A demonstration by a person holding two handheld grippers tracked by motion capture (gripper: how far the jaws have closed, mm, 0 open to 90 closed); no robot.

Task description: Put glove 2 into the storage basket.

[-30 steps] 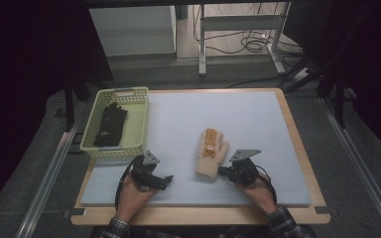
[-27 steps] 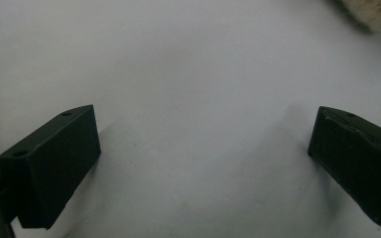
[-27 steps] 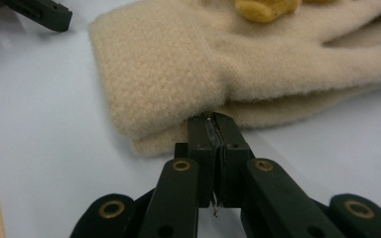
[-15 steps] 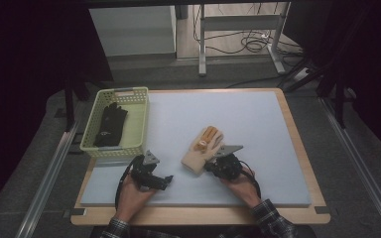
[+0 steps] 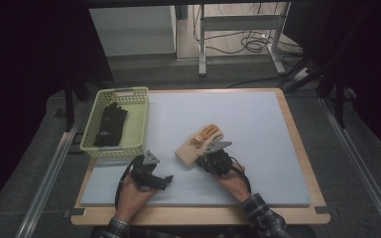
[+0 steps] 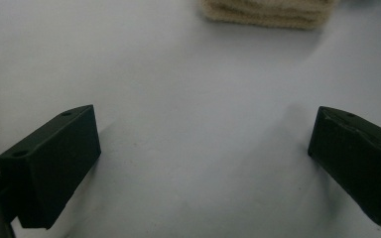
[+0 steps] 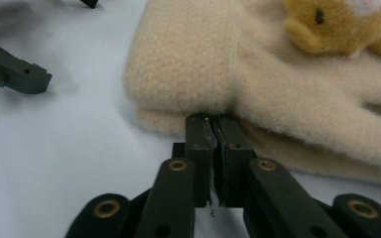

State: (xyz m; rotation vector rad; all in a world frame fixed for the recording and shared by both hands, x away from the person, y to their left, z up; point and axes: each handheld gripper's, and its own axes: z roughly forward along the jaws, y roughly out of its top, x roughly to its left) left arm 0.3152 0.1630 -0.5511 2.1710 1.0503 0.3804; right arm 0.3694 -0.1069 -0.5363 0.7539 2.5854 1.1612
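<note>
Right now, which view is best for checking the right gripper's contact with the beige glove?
The right gripper view: the right gripper has its jaws together, tips against the beige glove's cuff edge. The high view shows that gripper beside the whole glove, contact too small to judge. The left gripper view catches a strip of the cuff.

Nothing here carries writing I can read: there is a pale mark on the black glove (image 5: pixel 110 124) in the basket (image 5: pixel 136 126) at the far left, too small to make out.
</note>
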